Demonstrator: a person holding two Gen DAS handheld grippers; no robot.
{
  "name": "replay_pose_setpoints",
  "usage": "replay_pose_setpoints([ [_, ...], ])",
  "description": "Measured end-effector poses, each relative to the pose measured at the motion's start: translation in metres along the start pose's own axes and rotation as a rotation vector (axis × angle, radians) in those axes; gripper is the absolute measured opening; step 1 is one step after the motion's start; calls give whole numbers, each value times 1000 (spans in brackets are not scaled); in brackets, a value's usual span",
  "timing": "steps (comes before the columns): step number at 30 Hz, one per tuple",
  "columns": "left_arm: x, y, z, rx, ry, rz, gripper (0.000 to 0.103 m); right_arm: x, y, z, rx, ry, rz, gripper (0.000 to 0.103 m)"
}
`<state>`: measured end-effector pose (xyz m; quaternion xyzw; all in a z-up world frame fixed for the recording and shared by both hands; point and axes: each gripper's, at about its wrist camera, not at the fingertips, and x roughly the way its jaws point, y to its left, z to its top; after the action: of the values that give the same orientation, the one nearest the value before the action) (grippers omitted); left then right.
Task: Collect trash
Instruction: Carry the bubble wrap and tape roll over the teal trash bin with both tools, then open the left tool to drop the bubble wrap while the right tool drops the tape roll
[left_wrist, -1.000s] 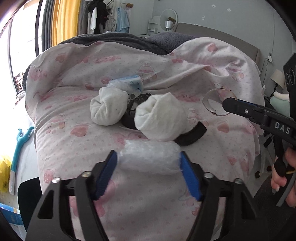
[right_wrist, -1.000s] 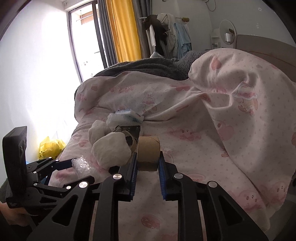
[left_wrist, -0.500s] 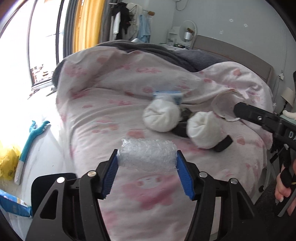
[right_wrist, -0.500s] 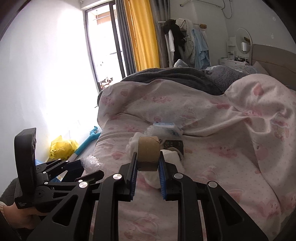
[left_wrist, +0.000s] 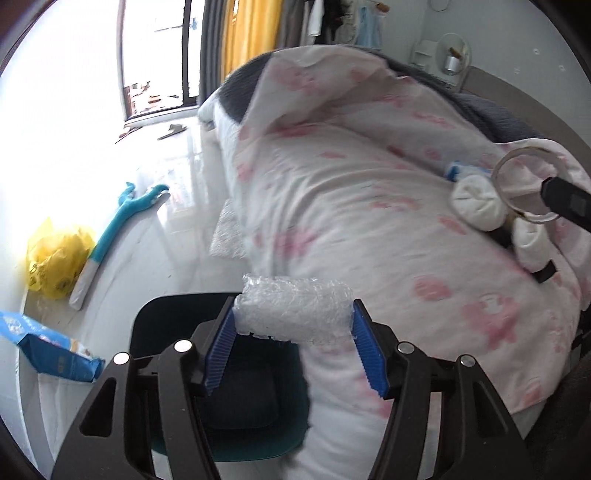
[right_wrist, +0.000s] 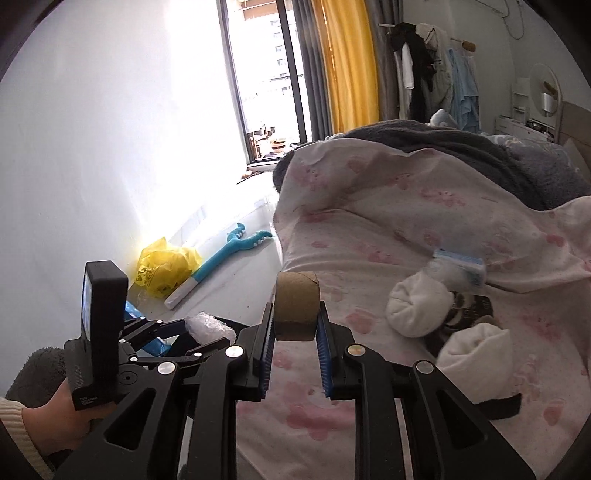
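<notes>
Leftmost, a yellow bag (left_wrist: 55, 254) and a blue packet (left_wrist: 48, 350) lie on the floor. Next, the left tongs (left_wrist: 293, 332) grip a bubble wrap roll (left_wrist: 295, 310) above a dark bin (left_wrist: 236, 402) beside the bed (left_wrist: 369, 221). Further right, the right tongs (right_wrist: 295, 350) clamp a cardboard tube (right_wrist: 297, 306) over the bed, near two white sock balls (right_wrist: 419, 308).

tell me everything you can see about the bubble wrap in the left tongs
The bubble wrap is a clear, whitish wad of crinkled plastic film, bunched into a rough horizontal roll. The left tongs are shut on it, one blue ribbed pad pressing each end. It hangs in the air beside the pink-printed duvet, above the dark bin on the floor. The right wrist view shows only a small part of it.
</notes>
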<state>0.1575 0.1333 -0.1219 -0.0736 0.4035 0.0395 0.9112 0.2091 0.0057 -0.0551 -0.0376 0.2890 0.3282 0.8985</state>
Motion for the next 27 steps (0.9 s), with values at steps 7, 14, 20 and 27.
replay_pose_setpoints([
  [7, 12, 55, -17, -90, 87, 34, 66, 34, 44, 6, -21, 71, 51, 21],
  [14, 27, 85, -35, -112, 180, 60, 65, 66, 77, 3, -35, 147, 95, 21],
  [20, 38, 105, -50, -140, 256, 62, 65, 100, 97, -4, -58, 241, 117, 21],
  [27, 46, 123, -63, -169, 313, 49, 66, 135, 116, -14, -80, 339, 135, 21],
])
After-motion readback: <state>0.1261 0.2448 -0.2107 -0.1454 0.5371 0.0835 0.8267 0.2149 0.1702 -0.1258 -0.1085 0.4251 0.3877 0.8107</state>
